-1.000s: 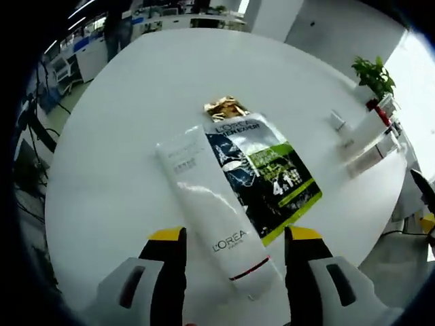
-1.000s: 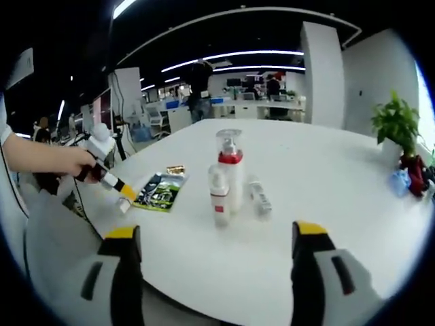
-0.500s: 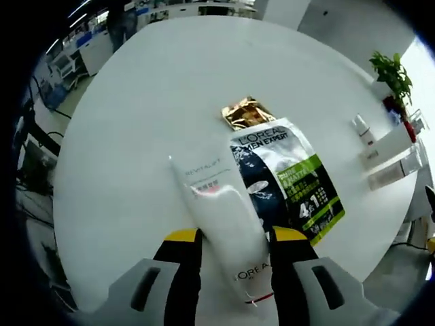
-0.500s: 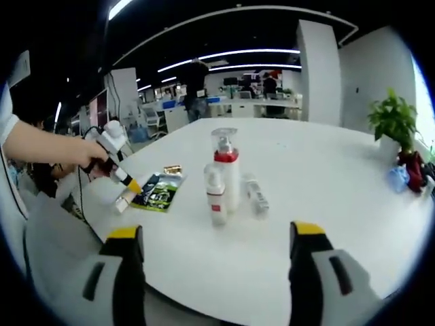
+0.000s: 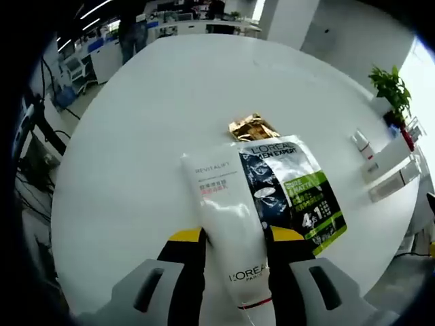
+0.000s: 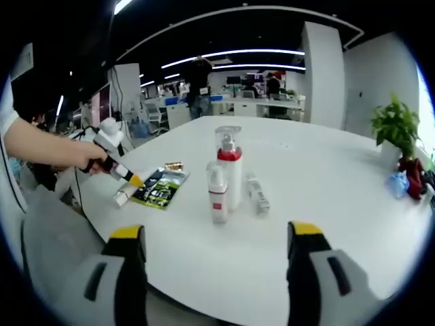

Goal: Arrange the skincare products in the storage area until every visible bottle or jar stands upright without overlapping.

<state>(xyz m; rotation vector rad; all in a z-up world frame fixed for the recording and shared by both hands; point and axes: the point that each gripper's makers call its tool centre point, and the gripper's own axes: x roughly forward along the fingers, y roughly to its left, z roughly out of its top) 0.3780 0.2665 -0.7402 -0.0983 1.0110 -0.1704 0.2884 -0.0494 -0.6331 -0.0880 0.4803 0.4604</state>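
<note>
A white L'Oreal tube (image 5: 228, 227) lies flat on the round white table (image 5: 136, 136), its far end touching a dark and green sachet (image 5: 296, 193). My left gripper (image 5: 236, 238) is shut on the tube's cap end, yellow tips pressing both its sides. In the right gripper view that same gripper (image 6: 124, 176) and tube (image 6: 123, 197) sit at the table's left edge. My right gripper (image 6: 217, 234) hangs open over the near edge, holding nothing. Ahead of it stand a red-collared pump bottle (image 6: 229, 166) and a small white bottle (image 6: 217, 197), with a small tube (image 6: 257, 193) lying beside them.
A gold sachet (image 5: 251, 127) lies just beyond the dark sachet (image 6: 160, 188). A potted plant (image 6: 397, 125) and a blue object (image 6: 399, 180) are at the table's far right. A person's arm (image 6: 41, 149) reaches in from the left. Desks and people fill the office behind.
My left gripper went from open on either side of the tube to shut on it. The right gripper and the standing bottles stayed nearly as they were.
</note>
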